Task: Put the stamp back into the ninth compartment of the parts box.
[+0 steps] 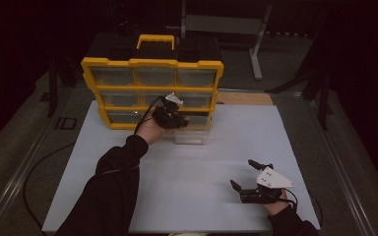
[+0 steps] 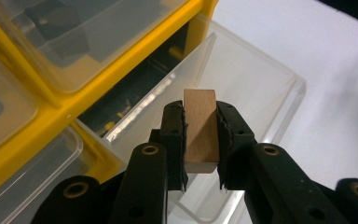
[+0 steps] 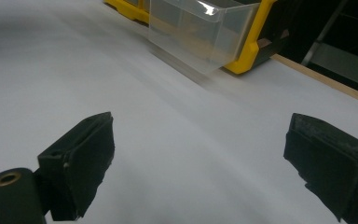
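One wooden block [image 2: 200, 130] sits between the jaws of the left gripper [image 2: 200, 140], one of two grippers (the right gripper [image 3: 200, 163] has bare board between its jaws). Beyond the left jaws stands one yellow organizer [image 1: 152, 64] with nine clear drawers, one pulled-out drawer [image 2: 242, 93] lying just past the block.

From above, the left gripper [image 1: 170, 115] and its hand cover much of the pulled-out clear drawer [image 1: 193, 135], so the wooden block [image 2: 199, 132] cannot be made out there. In the left gripper view the jaws hide the block's two sides. The drawers' [image 1: 153, 76] contents behind the cloudy fronts are too dim to tell.
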`<move>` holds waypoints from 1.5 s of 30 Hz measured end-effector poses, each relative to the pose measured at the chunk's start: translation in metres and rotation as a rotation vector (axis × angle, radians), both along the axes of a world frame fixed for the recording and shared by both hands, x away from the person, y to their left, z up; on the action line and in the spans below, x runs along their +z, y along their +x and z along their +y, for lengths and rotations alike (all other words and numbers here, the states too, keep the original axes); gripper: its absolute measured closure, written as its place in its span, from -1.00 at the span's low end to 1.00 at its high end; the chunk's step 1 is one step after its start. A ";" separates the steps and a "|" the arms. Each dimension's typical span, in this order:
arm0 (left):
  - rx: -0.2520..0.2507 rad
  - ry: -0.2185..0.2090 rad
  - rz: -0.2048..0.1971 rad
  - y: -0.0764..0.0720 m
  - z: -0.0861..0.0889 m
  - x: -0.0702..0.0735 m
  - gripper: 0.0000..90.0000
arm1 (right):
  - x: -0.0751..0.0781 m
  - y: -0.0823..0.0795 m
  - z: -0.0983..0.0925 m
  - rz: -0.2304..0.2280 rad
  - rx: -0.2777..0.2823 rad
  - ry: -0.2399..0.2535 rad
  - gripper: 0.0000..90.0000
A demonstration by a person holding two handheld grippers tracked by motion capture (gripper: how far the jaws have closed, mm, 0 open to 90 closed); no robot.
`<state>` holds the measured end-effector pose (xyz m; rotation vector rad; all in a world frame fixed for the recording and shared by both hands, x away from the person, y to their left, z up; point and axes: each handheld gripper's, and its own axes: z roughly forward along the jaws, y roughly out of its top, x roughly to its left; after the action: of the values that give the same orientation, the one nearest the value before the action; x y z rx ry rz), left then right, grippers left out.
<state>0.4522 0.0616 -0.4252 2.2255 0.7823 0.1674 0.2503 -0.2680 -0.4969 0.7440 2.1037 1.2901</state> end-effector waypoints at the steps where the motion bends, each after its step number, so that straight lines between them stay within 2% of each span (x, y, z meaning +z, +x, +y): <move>1: 0.000 0.000 0.000 0.000 0.000 0.000 0.67 | 0.000 0.000 0.000 0.000 0.000 0.000 -0.81; 3: -0.006 0.021 -0.002 0.000 -0.001 -0.001 0.67 | 0.000 0.000 0.000 0.001 0.000 0.000 -0.81; 9: -0.006 0.003 -0.016 -0.002 -0.002 0.002 0.67 | 0.000 0.000 0.000 -0.001 0.001 -0.002 -0.81; 14: 0.029 -0.011 -0.011 -0.002 0.000 0.005 0.22 | 0.001 0.000 -0.001 -0.001 -0.002 0.001 -0.81; 18: 0.056 0.005 -0.022 -0.004 0.001 0.009 -0.19 | 0.001 0.000 -0.001 -0.008 -0.001 0.001 -0.81; 23: 0.070 0.004 -0.029 -0.007 0.003 0.015 -0.45 | 0.001 0.000 -0.001 -0.008 -0.001 0.002 -0.81; 27: 0.068 -0.001 -0.026 -0.009 0.004 0.018 -0.66 | 0.002 -0.001 -0.001 -0.007 -0.004 0.002 -0.81; 29: 0.033 -0.028 -0.011 -0.013 0.007 0.020 -0.86 | 0.002 -0.001 -0.001 -0.004 -0.004 0.005 -0.81; 32: 0.005 -0.025 -0.025 -0.017 0.008 0.021 -0.94 | 0.002 -0.001 -0.001 -0.006 -0.005 0.000 -0.81; 34: -0.008 -0.043 -0.035 -0.020 0.010 0.023 -0.98 | 0.002 -0.001 -0.001 -0.006 -0.004 0.001 -0.81; 37: -0.038 -0.068 -0.029 -0.024 0.011 0.023 -1.00 | 0.002 -0.001 -0.001 -0.005 -0.004 0.001 -0.81; 45: -0.068 -0.051 -0.076 -0.035 0.017 0.023 -1.00 | 0.003 -0.001 0.000 -0.007 -0.003 0.001 -0.81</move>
<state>0.4174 0.0790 -0.4027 2.1816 0.6618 0.1952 0.2492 -0.2684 -0.4944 0.7421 2.0954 1.2902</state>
